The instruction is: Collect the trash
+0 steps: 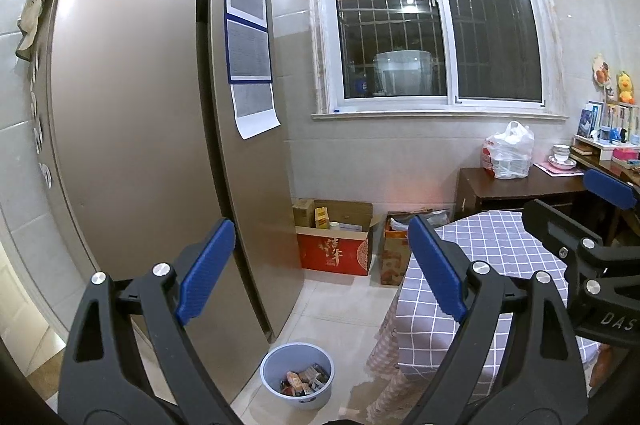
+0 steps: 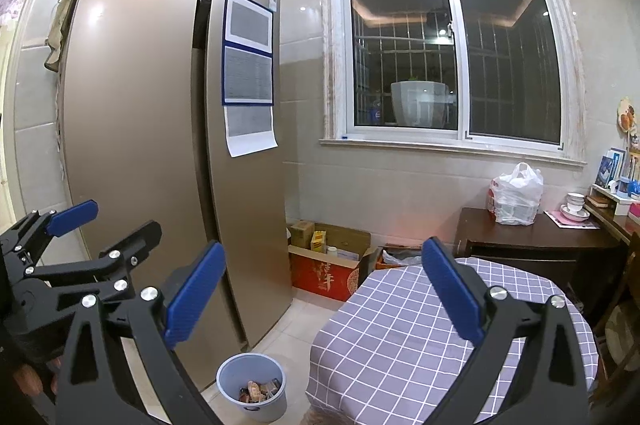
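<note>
A light blue waste bin (image 1: 297, 373) stands on the tiled floor beside the fridge, with several pieces of wrapper trash (image 1: 306, 380) inside. It also shows in the right wrist view (image 2: 252, 387). My left gripper (image 1: 324, 271) is open and empty, held high above the floor. My right gripper (image 2: 324, 291) is open and empty, over the table edge. The right gripper also shows at the right edge of the left wrist view (image 1: 592, 225), and the left gripper at the left of the right wrist view (image 2: 80, 229).
A round table with a grey checked cloth (image 2: 400, 329) stands to the right of the bin. A tall fridge (image 1: 140, 105) is on the left. Cardboard boxes (image 1: 336, 241) sit under the window. A dark cabinet (image 2: 532, 245) holds a white plastic bag (image 2: 516, 195).
</note>
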Demonstrator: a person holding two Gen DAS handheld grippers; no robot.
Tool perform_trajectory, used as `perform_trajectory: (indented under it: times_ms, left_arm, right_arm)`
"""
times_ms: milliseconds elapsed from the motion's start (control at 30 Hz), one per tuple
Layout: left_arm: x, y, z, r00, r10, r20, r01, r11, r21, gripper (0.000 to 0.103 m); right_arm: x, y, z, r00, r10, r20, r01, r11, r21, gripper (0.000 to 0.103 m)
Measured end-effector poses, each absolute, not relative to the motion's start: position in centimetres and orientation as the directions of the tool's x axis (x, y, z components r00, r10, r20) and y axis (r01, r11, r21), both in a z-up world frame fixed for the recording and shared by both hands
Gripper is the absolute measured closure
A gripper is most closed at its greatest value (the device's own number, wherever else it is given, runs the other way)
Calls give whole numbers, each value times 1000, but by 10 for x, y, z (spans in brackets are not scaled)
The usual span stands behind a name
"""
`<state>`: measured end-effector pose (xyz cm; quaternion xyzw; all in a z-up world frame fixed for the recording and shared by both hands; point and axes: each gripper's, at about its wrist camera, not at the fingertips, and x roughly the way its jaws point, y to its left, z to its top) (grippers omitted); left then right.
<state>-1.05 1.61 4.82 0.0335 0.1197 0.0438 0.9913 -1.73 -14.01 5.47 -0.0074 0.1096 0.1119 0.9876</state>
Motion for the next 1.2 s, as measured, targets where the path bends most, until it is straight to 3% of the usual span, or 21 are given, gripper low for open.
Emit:
perform_trajectory:
  times_ms: [1200]
  left_arm:
    - [-10, 12, 46, 967, 79, -243, -62, 995, 78, 16]
  right_arm:
    - [-7, -136, 45, 939, 239, -246, -239, 971, 31, 6]
